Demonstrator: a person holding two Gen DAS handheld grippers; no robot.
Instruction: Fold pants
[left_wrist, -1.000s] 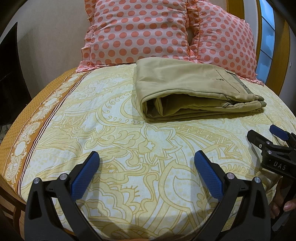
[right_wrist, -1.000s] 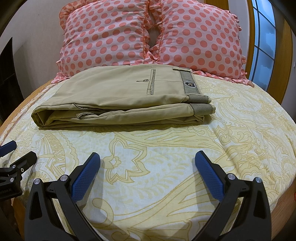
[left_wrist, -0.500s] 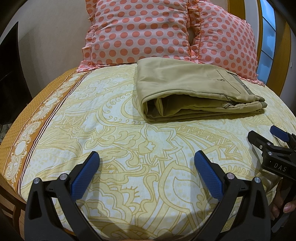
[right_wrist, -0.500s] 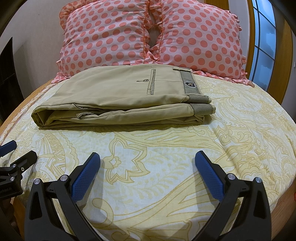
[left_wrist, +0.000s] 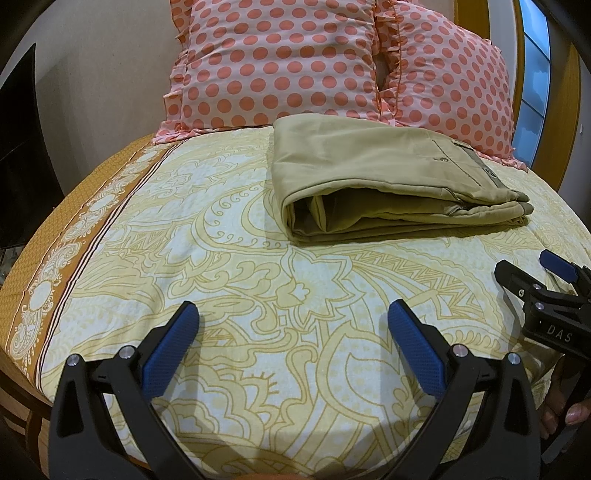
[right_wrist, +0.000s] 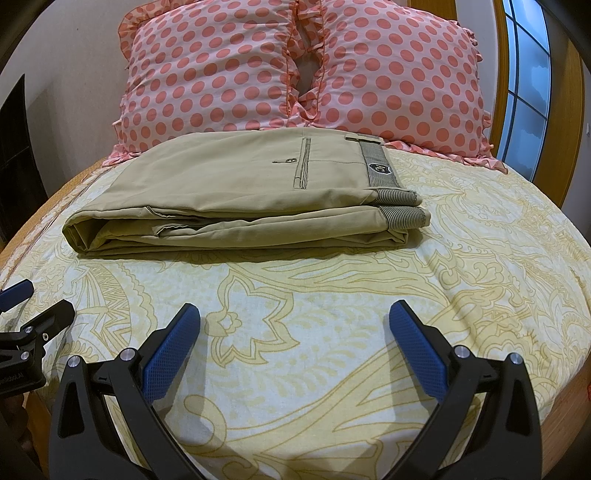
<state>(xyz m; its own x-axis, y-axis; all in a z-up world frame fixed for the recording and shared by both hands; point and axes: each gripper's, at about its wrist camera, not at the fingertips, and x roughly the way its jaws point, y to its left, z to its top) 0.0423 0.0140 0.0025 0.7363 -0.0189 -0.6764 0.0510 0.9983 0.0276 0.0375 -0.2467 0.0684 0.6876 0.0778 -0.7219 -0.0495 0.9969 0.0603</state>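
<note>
khaki pants (right_wrist: 236, 192) folded on bed — well beyond both grippers (left_wrist: 291, 343) (right_wrist: 293, 343), fingers wide apart, empty.

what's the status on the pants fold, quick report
Left hand-held gripper open, right hand-held gripper open, both empty. Pants folded on the bed, by the pillows. Nothing in the way.

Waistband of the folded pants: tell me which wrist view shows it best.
The right wrist view. There the striped waistband with its dark badge faces the camera, on the right end of the folded pants. The left wrist view shows the waistband only as a thin, slanted strip at the pants' far right end; its badge is unreadable.
</note>
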